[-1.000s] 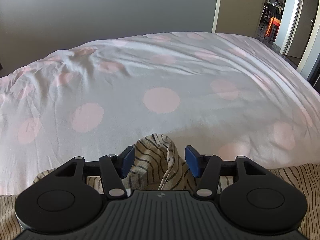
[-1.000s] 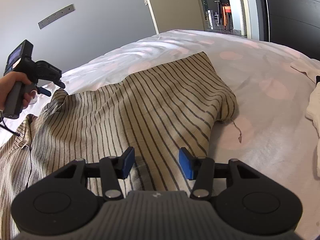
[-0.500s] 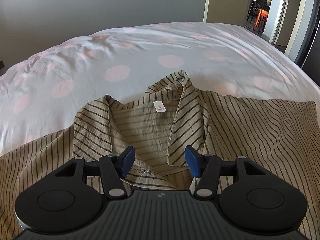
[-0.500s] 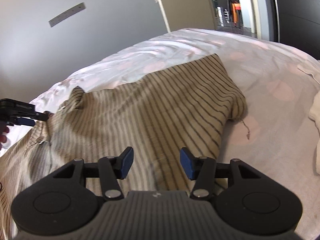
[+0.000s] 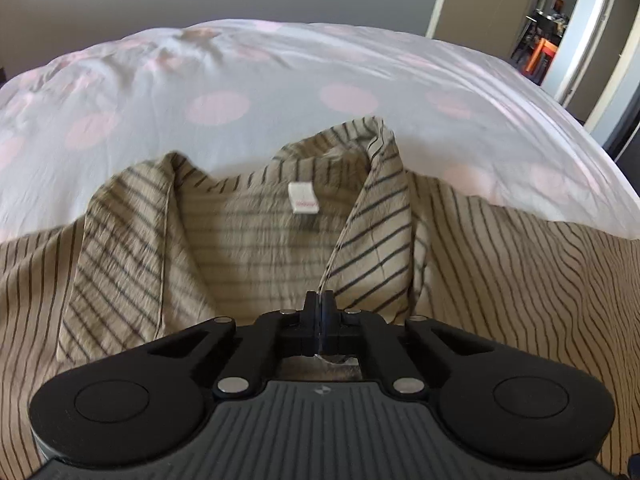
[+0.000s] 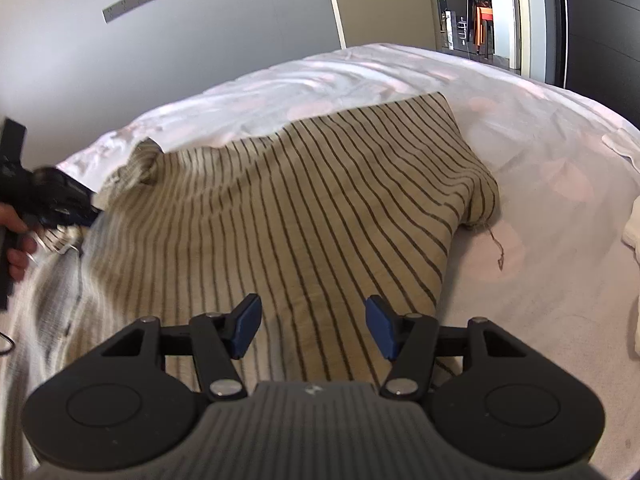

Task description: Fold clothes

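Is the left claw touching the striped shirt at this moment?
Touching. The left wrist view shows the left claw closed with the striped shirt's front edge, just below the collar, pinched between its pads.

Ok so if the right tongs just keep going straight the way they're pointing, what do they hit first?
Most likely the striped shirt: the open right tongs sit low over it, aimed along its back toward the sleeve. Beyond that lies the spotted bed cover. Height above the cloth is hard to judge.

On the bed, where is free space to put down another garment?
Bare bedspread lies beyond the striped shirt collar, toward the wall, and right of the shirt's sleeve, before the white cloth. The near side is covered by the shirt.
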{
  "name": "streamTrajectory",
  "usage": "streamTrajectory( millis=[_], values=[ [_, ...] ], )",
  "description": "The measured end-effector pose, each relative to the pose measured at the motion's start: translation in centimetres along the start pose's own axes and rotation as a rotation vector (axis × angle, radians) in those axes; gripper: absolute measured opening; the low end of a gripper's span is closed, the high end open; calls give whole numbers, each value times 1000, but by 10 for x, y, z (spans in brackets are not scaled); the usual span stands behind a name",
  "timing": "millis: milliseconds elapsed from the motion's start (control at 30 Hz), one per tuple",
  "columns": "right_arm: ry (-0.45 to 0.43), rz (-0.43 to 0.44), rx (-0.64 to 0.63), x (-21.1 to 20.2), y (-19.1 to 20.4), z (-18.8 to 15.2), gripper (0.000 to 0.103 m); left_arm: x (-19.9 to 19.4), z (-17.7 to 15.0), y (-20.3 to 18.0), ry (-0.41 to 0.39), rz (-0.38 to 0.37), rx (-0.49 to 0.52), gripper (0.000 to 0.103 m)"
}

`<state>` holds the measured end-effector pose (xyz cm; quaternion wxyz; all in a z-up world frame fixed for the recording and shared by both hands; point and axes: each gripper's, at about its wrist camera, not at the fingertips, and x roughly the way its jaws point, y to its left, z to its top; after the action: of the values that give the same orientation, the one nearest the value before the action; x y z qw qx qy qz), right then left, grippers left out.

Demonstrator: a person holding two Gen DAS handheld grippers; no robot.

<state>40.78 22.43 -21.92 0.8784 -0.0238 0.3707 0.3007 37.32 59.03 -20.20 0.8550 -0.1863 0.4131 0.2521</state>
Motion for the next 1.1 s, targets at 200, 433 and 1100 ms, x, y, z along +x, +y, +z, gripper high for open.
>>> streamTrajectory(
  millis=[200,433,1100],
  values=[
    [10,-59,-94,9,8,-2,61,-21,35,-12,-48,-2,82,0],
    [19,-151,-265,11,22,-6,63,-27,53,-51,-28,-41,169,0],
    [26,-121,-228,8,15,-2,69,-48,12,-93,95,-87,259,42]
  ],
)
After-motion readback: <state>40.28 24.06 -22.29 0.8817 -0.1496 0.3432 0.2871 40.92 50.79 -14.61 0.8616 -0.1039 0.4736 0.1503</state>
